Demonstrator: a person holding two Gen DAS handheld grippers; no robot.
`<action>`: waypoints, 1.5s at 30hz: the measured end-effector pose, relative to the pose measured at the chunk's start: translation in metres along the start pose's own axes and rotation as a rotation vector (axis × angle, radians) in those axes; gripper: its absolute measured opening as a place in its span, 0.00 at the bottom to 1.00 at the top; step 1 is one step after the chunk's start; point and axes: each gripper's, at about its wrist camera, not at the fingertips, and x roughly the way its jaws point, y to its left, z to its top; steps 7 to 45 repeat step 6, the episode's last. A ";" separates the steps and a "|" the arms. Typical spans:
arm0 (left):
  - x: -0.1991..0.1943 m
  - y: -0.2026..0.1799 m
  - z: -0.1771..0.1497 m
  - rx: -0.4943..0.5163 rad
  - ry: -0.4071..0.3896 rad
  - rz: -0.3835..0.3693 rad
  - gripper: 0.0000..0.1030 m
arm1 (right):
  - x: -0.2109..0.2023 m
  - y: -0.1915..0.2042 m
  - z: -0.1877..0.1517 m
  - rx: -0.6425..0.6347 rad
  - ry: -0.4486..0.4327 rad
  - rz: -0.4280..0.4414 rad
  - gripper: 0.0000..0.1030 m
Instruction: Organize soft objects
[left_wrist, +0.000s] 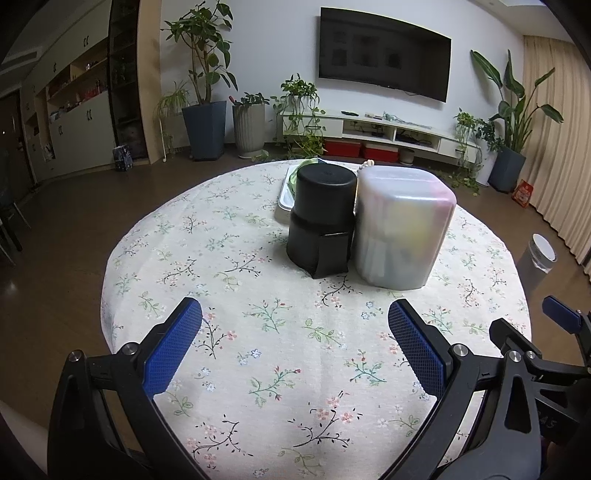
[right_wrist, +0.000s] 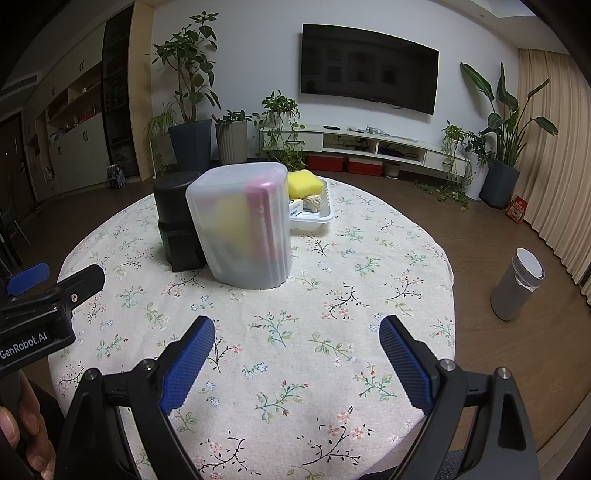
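Both tools held wide above the desk (left_wrist: 258, 369)

Left tool (left_wrist: 294, 325) and right tool (right_wrist: 297, 339) are empty; the frosted bin (right_wrist: 243, 225) is flanked by the black canister (left_wrist: 321, 218).

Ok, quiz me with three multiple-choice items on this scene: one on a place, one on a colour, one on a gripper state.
1. Where is the white tray?
A. behind the frosted container
B. on the floor
C. in front of both grippers

2. What colour is the sponge in the tray?
A. red
B. yellow
C. black

3. What state is the left gripper in?
A. shut on the black container
B. shut on nothing
C. open

Key: 1 A, the tray sits past the container; 2 B, plainly yellow; 3 C, fingers wide apart over bare cloth.
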 end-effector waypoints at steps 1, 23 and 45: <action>-0.001 -0.001 0.000 0.002 -0.007 -0.001 1.00 | 0.000 0.001 0.001 0.000 0.000 0.000 0.90; -0.003 -0.002 0.000 0.007 -0.016 -0.001 1.00 | 0.001 0.001 0.001 0.001 0.001 -0.001 0.90; -0.003 -0.002 0.000 0.007 -0.016 -0.001 1.00 | 0.001 0.001 0.001 0.001 0.001 -0.001 0.90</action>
